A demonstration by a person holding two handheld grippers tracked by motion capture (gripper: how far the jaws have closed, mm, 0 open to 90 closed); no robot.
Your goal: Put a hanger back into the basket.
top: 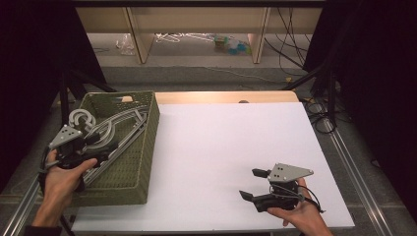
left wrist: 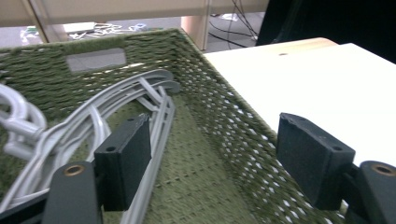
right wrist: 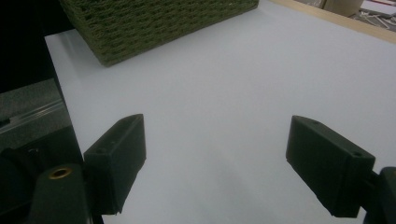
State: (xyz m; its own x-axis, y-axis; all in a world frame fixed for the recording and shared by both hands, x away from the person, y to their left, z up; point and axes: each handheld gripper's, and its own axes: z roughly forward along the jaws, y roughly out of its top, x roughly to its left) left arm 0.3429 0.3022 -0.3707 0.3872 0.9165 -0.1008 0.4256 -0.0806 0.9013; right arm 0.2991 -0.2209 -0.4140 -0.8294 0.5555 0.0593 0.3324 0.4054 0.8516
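Left gripper view: grey hangers (left wrist: 93,121) lying in green basket (left wrist: 224,126), long axis from 7 toward 1 o'clock, beside left gripper (left wrist: 215,158), jaws spread, nothing between. Right gripper (right wrist: 215,163) likewise released, well apart over white table (right wrist: 233,70).

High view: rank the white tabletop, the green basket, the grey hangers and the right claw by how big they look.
Largest to smallest in the high view:
1. White tabletop
2. Green basket
3. Grey hangers
4. Right claw
The hangers lie partly behind the left hand's claw, so their rank over the right claw is less sure.
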